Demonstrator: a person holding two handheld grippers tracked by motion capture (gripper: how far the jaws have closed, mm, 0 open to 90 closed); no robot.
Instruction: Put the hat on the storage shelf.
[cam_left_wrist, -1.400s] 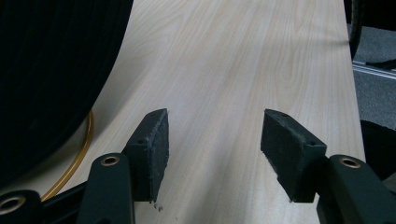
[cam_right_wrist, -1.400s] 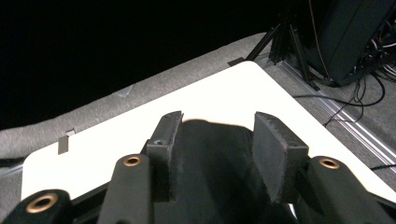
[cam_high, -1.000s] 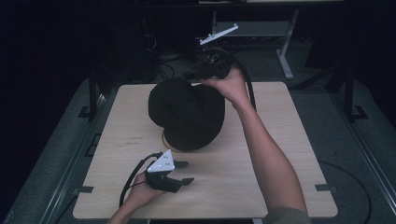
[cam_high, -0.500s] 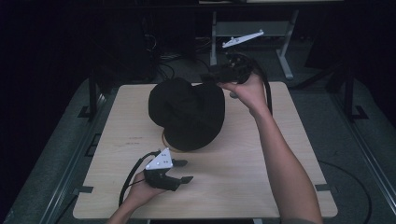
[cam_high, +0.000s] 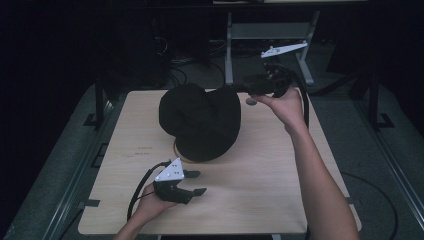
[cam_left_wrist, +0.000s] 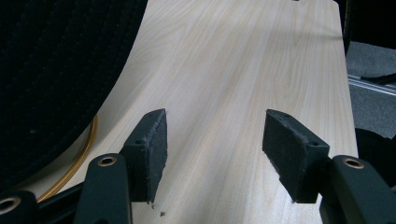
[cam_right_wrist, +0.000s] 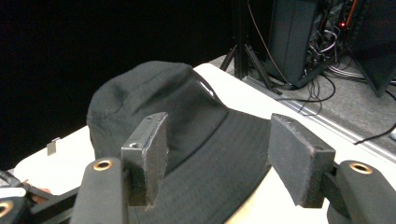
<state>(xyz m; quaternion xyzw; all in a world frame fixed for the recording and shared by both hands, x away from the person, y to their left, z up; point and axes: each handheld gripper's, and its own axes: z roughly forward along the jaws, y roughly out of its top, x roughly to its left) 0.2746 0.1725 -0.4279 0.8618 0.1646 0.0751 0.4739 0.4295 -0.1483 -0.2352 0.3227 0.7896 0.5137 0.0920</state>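
Black bucket hat (cam_high: 202, 120) on the wooden table (cam_high: 260, 170), both grippers free of it.

Hat lies on the table's far half, left of centre, brim toward the near side. Right gripper (cam_high: 239, 89) is held above the far edge, just beside the hat's brim; its jaws have just been opening, now wide with nothing between them. Left gripper (cam_high: 197, 183) rests near the front edge, jaws wide over bare wood, hat close by.

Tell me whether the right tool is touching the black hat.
Apart. In the right gripper view the right tool, its jaws just opened wider, stands with bare pads, and the black hat lies beyond them on the table.
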